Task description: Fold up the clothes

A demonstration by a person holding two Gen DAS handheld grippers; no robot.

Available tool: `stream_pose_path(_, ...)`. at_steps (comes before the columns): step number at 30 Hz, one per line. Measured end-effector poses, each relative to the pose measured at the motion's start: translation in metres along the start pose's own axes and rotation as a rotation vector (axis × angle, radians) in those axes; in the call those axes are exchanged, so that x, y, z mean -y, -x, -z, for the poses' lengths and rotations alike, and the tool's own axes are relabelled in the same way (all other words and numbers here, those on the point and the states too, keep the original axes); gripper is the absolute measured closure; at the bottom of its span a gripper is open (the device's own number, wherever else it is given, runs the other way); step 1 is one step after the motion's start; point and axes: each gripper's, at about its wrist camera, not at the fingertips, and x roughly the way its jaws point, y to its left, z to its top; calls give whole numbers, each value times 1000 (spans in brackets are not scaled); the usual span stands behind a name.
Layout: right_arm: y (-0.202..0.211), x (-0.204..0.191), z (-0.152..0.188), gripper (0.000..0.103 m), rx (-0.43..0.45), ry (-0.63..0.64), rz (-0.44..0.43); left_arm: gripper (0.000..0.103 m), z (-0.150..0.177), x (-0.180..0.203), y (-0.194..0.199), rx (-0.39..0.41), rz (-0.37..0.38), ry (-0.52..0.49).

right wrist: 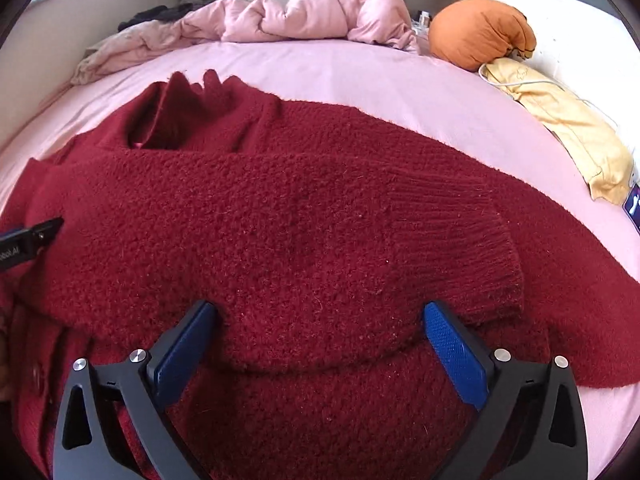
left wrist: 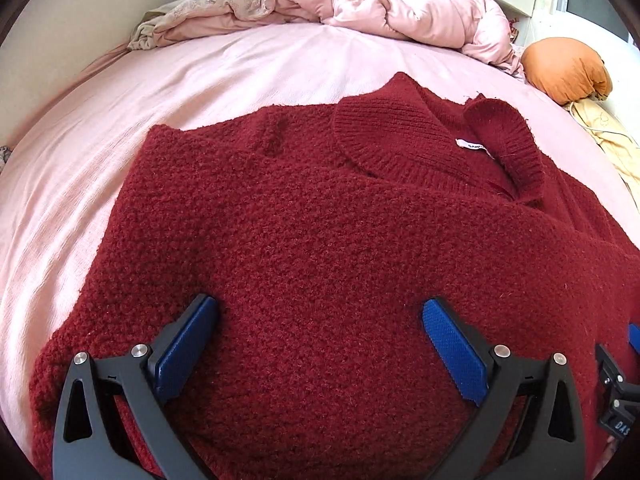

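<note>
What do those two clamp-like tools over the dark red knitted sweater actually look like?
Both the left gripper and the right gripper have matte black angular frames with triangular cut-outs and round silver bolt heads. Each carries two flat fingers faced with textured blue pads. White lettering marks the black side of each tool, only partly readable.

A pink-sheeted bed (left wrist: 248,64) carries a red sweater (left wrist: 320,220), rumpled pink duvet (left wrist: 400,12), orange cushion (left wrist: 564,68).

A pink sheet (left wrist: 240,72) is covering the bed. A crumpled pink duvet (right wrist: 304,16) is lying at the far end, an orange cushion (right wrist: 476,32) beside it, near a yellow cloth (right wrist: 560,120).
</note>
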Motion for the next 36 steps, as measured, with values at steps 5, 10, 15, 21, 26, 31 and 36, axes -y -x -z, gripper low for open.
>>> stream_pose_path(5,2,-1,1,0,9,-7,-8,0,22,-18,48,141,30,96)
stream_pose_path(10,3,1,-1,0,2,-15,-15,0,48,-28,19,82,14,72)
stream_pose_path(15,7,8,-8,0,-41,-12,-61,0,47,-13,20,79,-48,29)
stream_pose_path(21,62,51,-22,3,35,-164,-202,0,50,-15,25,81,-30,42)
stream_pose_path(26,142,191,-24,3,189,-491,-342,0,46,-18,18,83,-31,42)
stream_pose_path(31,181,349,50,3,277,-862,-359,0,45,-19,17,84,-32,41)
stream_pose_path(36,180,443,162,4,350,-1261,-316,0,45,-19,16,84,-37,40)
